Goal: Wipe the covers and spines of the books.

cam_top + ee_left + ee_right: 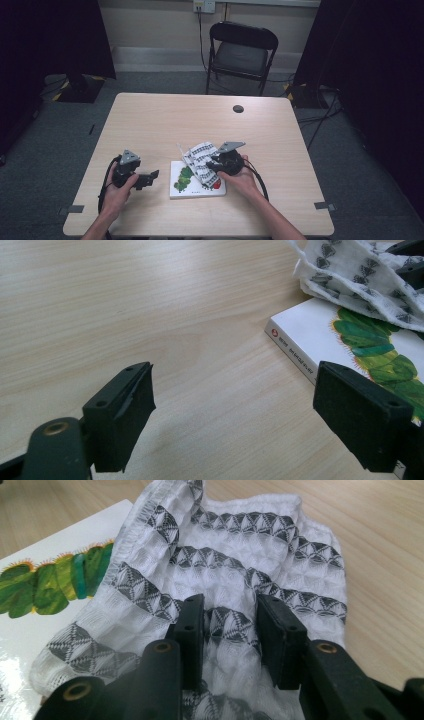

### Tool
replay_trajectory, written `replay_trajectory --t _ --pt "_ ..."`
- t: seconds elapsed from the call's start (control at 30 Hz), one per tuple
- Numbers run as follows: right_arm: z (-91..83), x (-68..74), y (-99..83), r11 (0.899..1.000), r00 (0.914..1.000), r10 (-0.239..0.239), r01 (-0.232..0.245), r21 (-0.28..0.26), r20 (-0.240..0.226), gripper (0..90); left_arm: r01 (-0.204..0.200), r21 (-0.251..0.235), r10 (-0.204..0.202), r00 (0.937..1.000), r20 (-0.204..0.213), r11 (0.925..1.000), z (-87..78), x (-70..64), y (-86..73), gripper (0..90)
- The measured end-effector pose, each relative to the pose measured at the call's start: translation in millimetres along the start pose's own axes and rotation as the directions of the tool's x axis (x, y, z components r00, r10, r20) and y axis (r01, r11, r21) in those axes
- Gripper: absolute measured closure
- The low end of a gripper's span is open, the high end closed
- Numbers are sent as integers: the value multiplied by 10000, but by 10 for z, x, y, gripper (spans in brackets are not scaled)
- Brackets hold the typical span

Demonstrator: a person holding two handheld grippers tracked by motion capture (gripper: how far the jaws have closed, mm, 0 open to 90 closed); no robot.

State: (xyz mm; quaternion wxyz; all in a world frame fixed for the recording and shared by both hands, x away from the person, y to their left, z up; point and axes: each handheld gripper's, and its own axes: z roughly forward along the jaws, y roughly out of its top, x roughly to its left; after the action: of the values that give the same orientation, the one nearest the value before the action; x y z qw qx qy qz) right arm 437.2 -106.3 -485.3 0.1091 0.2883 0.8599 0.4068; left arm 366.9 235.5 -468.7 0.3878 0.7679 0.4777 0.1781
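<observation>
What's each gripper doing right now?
Left gripper: open, holding nothing, beside the book.
Right gripper: shut on the cloth.

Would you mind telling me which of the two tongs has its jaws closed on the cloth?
The right tongs: their jaws pinch a fold of the patterned cloth over the book. The left tongs stand wide open, holding nothing, beside the book.

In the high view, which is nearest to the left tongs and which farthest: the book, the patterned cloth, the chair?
1. Book, just right of the left tongs.
2. Patterned cloth, across the book's right part.
3. Chair, beyond the table's far edge.
</observation>
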Motion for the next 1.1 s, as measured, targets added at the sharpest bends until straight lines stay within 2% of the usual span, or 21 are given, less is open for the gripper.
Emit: replay_trajectory --t 0.2,0.4,0.57,0.67,0.73,0.87,0.93,1.1 --pt "11 179 15 9982 9944 -586 595 72 -881 741 98 -24 -98 9999 -41 9999 -10 27 0 166" --pt "19 342 29 9948 9859 -980 1007 132 -1353 772 90 -69 -90 10000 12 9999 -13 17 -3 166" --pt "50 382 50 9944 9848 -1030 1054 104 -1401 761 75 -43 -75 10000 45 10000 -17 22 0 166" --pt "80 335 59 9971 9879 -764 766 -33 -1351 736 37 -14 -37 10000 50 10000 -12 23 -1 167" --pt "100 290 68 9991 9899 -426 418 -88 -1352 693 53 -60 -53 10000 53 10000 -10 21 -2 167" --pt "99 276 72 9988 9910 -498 493 -67 -1239 660 54 -60 -53 10000 39 10000 -22 32 -4 167" --pt "94 258 71 9988 9936 -489 487 -49 -1022 650 56 -62 -56 10000 -1 10000 -24 38 -6 167" --pt "92 197 62 9993 9957 -359 351 -108 -855 644 83 -21 -83 9999 -77 10000 -23 23 -2 172"
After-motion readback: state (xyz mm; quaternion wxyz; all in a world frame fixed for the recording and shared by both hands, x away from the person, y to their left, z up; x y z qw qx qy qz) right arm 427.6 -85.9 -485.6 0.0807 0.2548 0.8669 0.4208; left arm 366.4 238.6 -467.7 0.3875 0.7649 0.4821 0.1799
